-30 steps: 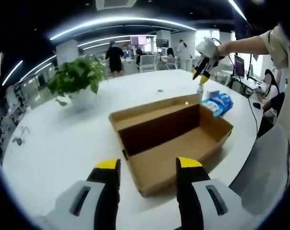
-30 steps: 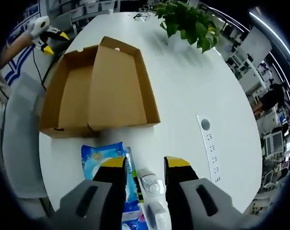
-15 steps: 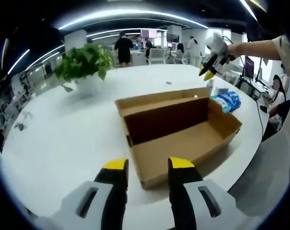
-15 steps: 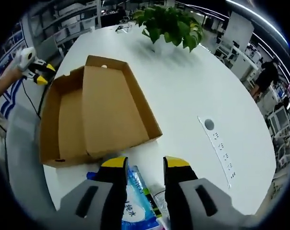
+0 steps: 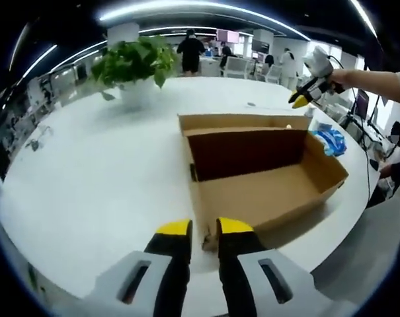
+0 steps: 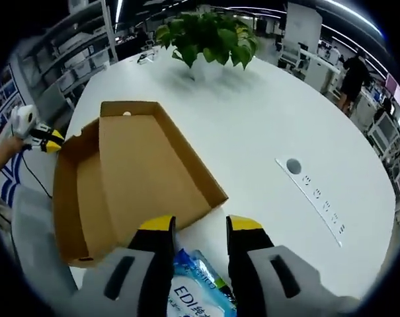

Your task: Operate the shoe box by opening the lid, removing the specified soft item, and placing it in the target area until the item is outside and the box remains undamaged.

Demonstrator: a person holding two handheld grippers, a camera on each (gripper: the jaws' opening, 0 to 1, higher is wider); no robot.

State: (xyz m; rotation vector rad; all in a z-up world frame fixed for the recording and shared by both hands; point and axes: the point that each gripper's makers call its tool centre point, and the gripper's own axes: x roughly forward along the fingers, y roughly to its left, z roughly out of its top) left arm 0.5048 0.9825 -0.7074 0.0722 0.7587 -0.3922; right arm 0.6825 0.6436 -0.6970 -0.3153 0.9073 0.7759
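Ahead of our left jaws we see the shoe box point(image 5: 266, 191), plain matt brown cardboard with raw cut edges, on a smooth white table point(image 5: 94, 172) with a faint sheen. Between our right jaws lies a glossy blue printed plastic packet point(image 6: 198, 287). Beyond the box, the plant point(image 6: 209, 36) has shiny green leaves.

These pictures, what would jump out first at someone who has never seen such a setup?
Probably the open cardboard box, empty inside, lying on a big white table with its lid folded back. Next, a leafy potted plant at the table's far side, and a blue soft pack lying just below the right tongs. The left tongs hover at the box's near corner.
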